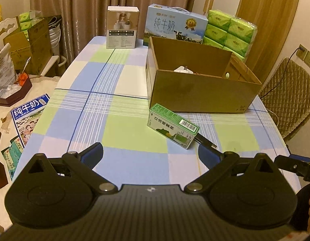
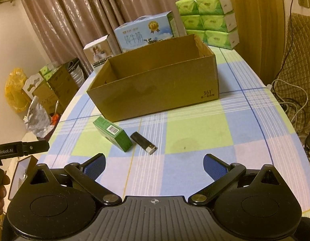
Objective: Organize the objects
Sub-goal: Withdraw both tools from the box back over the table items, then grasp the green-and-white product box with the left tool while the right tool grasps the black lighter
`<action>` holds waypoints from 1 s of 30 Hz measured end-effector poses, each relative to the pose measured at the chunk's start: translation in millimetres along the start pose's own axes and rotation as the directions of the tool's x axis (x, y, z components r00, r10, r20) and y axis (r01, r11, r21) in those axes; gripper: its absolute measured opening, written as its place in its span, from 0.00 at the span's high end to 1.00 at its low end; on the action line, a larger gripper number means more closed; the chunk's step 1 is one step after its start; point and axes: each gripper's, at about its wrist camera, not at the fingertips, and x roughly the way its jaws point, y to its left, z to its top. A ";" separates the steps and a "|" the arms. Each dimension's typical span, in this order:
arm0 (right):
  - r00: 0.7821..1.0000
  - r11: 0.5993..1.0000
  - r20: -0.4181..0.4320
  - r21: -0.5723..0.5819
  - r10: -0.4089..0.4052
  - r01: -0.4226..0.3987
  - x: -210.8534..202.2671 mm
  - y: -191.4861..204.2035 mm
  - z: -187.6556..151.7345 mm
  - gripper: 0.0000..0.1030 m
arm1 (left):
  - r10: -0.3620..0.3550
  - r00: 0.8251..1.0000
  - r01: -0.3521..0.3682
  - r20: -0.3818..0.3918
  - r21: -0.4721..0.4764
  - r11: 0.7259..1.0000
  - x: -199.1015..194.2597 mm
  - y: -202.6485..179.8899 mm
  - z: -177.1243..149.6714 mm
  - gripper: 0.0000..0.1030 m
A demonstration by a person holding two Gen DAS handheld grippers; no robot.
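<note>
the table [image 2: 195, 172] wears a checked cloth of blue, green and white, and an open cardboard box [image 2: 155, 92] stands toward its far right side, its long side facing the near edge. behind the box, along the far edge, stand a blue milk carton case [image 1: 175, 23] with a handle, a stacked pack of green tissue packets [image 1: 229, 30] at the far right corner, and a small white product box [image 1: 122, 28] further left. inside the cardboard box a white plug-like item [image 1: 183, 69] shows over the front wall — little else of the contents can be made out. just in front of the box's near left corner lies a green carton [image 2: 112, 135], flat on its broad face, long axis running slantwise from the box toward the near edge. a black lighter [image 2: 144, 142] lies just beside it on the right, roughly parallel, metal end toward the near edge; whether they touch is unclear. nothing stands between the tongs and these two. the left tongs [image 1: 151, 153] hang spread wide over the near edge with nothing between them, and the right tongs [image 2: 154, 165] likewise gape empty.
</note>
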 end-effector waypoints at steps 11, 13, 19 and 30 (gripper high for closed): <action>0.999 0.997 -0.040 -0.080 -0.026 0.023 27.3 -0.8 0.1 0.03 | 0.005 1.000 -0.005 -0.031 -0.007 1.000 24.7 -2.9 1.3 0.04; 0.998 0.994 -0.051 -0.107 -0.034 0.028 37.8 -1.1 -0.7 0.06 | 0.001 0.999 -0.002 -0.039 -0.010 1.000 32.1 -4.0 1.8 0.04; 0.993 0.985 -0.114 -0.173 -0.023 0.003 77.2 -2.2 1.7 0.32 | 0.000 0.998 -0.001 -0.066 -0.009 1.000 58.9 -9.4 6.4 0.04; 0.985 0.956 -0.175 -0.291 -0.003 -0.049 138.7 0.5 11.7 0.40 | -0.029 0.996 0.028 -0.079 -0.014 1.000 119.5 -29.1 27.0 0.09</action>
